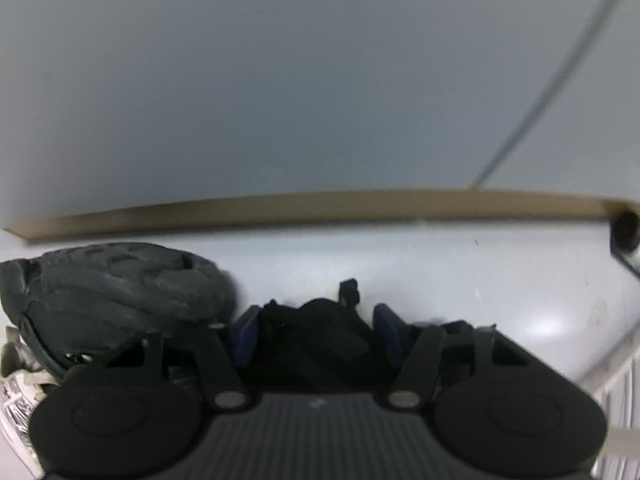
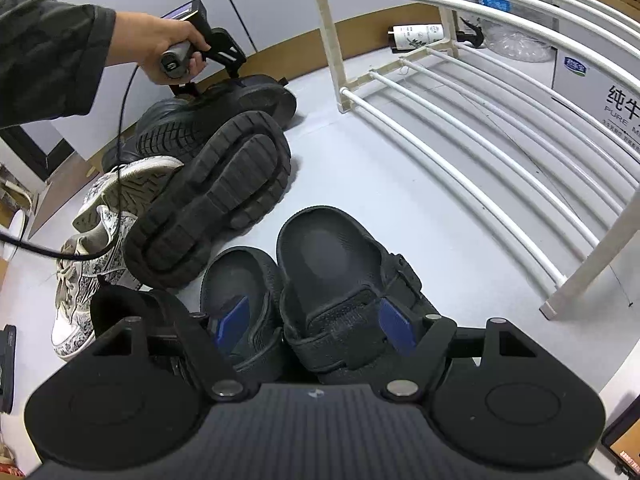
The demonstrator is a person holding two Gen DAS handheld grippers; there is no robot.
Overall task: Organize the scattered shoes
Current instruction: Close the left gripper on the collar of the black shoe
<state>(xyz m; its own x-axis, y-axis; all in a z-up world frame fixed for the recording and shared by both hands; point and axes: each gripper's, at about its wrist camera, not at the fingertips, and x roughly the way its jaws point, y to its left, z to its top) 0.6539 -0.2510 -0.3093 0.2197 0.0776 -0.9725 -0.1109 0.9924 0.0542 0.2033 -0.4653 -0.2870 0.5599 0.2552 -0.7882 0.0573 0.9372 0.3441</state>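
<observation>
In the right wrist view two black sandals lie side by side on the grey floor, right in front of me. My right gripper is closed across them, one blue pad inside the left sandal and the other outside the right one. Farther off, a hand holds my left gripper on a black shoe lying on its side. In the left wrist view the left gripper is shut on that shoe's black upper, low over the floor and facing the wall.
A chunky black shoe lies sole up beside white patterned sneakers and another black treaded shoe. The white shoe rack stands to the right, with a bottle and a carton behind it. A brown baseboard runs along the wall.
</observation>
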